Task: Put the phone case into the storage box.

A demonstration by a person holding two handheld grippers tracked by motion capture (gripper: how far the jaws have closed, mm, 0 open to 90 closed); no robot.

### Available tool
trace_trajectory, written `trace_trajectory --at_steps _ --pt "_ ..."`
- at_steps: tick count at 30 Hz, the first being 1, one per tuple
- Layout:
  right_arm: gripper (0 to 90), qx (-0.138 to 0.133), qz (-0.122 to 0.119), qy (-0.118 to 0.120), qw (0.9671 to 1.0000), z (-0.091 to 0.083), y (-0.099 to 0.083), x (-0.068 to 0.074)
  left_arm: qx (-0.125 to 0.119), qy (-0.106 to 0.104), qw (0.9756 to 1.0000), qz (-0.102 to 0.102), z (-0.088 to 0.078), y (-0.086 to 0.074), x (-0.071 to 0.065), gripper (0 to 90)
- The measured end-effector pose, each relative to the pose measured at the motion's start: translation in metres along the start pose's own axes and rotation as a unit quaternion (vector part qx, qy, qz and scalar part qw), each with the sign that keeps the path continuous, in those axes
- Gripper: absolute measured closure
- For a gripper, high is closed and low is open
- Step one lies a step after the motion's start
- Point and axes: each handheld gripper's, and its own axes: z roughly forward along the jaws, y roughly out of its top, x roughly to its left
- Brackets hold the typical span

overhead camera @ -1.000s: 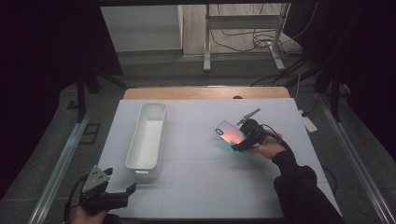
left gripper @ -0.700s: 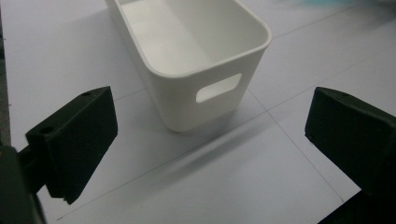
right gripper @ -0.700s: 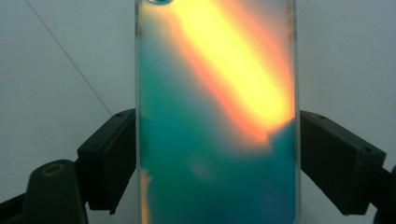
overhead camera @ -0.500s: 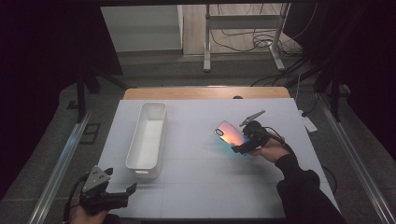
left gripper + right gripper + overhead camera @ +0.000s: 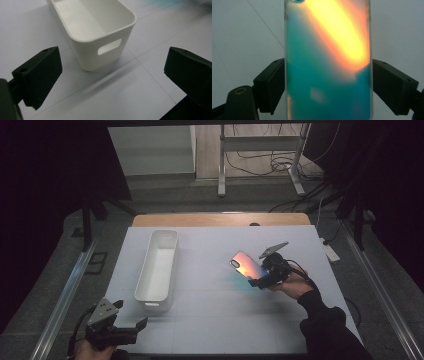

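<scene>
An iridescent phone case (image 5: 246, 265), teal with an orange-yellow sheen, is lifted off the white table, tilted toward the upper left. My right gripper (image 5: 261, 279) is shut on its lower end; in the right gripper view the case (image 5: 328, 62) stands between the two black pads (image 5: 270, 85), which press on its long edges. A long white bin (image 5: 157, 270) lies left of centre, nothing inside it. My left gripper (image 5: 129, 330) rests near the table's front left corner, open, with the bin's near end wall and handle slot (image 5: 109, 46) just ahead of its spread jaws.
The white tabletop (image 5: 215, 320) has faint grid lines. A wooden strip (image 5: 220, 219) runs along the far edge. Metal rails (image 5: 65, 295) flank both sides, and cables lie on the floor beyond.
The right gripper has lifted the phone case a little higher and shifted it slightly toward the left. The left gripper and the bin have stayed where they were.
</scene>
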Motion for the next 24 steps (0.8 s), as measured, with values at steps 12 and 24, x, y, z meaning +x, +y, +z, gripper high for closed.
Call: trace_trajectory --at_steps 12,24 --pt "17.2 -0.026 0.002 0.009 0.9996 -0.013 -0.003 0.010 -0.006 -0.012 0.9999 -0.001 0.001 0.004 0.000 0.6" --pt "17.2 -0.051 -0.003 0.012 0.9986 -0.026 -0.006 0.018 -0.009 -0.058 0.9981 0.019 0.013 0.023 -0.011 0.8"
